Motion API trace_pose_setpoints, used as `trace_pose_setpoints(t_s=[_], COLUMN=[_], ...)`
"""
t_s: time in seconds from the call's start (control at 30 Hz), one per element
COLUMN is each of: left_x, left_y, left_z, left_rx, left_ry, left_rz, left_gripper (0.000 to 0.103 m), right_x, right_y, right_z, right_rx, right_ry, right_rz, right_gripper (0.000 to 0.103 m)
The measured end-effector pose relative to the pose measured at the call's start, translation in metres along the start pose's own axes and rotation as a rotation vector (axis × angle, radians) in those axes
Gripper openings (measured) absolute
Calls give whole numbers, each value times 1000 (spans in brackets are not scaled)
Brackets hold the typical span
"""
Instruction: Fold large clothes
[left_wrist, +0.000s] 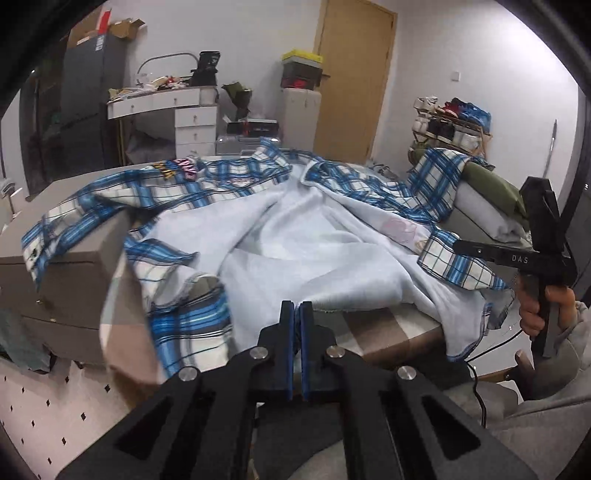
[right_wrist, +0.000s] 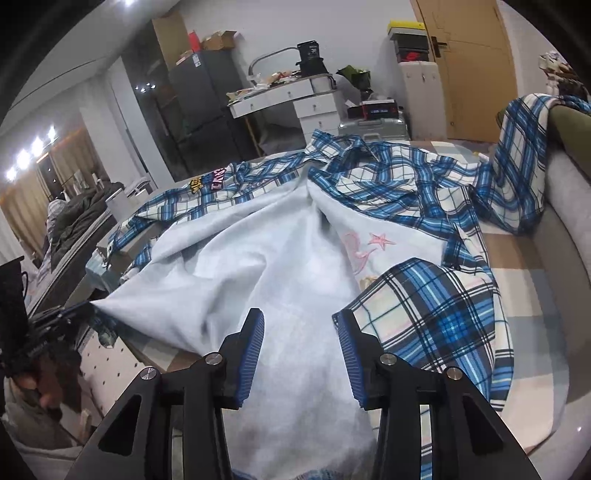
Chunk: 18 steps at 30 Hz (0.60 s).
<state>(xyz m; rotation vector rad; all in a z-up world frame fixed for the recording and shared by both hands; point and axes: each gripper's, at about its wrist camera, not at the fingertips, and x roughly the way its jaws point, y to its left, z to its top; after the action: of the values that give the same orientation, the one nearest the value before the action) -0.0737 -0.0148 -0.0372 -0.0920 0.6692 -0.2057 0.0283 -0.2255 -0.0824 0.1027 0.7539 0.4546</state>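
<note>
A large blue-and-white plaid jacket (left_wrist: 229, 181) lies spread open on the bed (left_wrist: 388, 332), its pale lining (left_wrist: 295, 240) facing up. My left gripper (left_wrist: 297, 306) is shut on the lining's near hem. In the right wrist view that hem is drawn out to a point at the left gripper (right_wrist: 79, 312). My right gripper (right_wrist: 301, 332) has its jaws apart, with pale lining (right_wrist: 280, 251) lying between the fingers and a plaid flap (right_wrist: 436, 314) against the right finger. A hand holds the right gripper (left_wrist: 460, 245) at the bed's right edge.
A grey box-like cabinet (left_wrist: 74, 266) stands at the bed's left, partly under a sleeve. A grey padded edge with an olive pillow (left_wrist: 495, 184) borders the right. Behind are a white dresser (left_wrist: 192, 118), a wooden door (left_wrist: 354, 81) and a shoe rack (left_wrist: 450, 122).
</note>
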Motion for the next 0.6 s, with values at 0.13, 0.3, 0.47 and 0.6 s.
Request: trace_pose_setpoints(t_s=[0.13, 0.3, 0.47, 0.6], left_x=[4, 7, -8, -23], left_y=[17, 44, 57, 73], left_z=[-12, -22, -2, 9], left_rx=[-25, -136, -193, -245], left_ry=[37, 46, -62, -135], left_rz=[38, 109, 105, 134], left_gripper=[0, 0, 0, 0], right_x=[-2, -1, 4, 5], right_y=[-2, -5, 9, 12], right_z=[1, 1, -4, -6], right_rx=[8, 15, -58, -75], right_ry=[-7, 3, 47, 55], right_rz=[-15, -18, 13, 23], right_gripper=[41, 43, 43, 44])
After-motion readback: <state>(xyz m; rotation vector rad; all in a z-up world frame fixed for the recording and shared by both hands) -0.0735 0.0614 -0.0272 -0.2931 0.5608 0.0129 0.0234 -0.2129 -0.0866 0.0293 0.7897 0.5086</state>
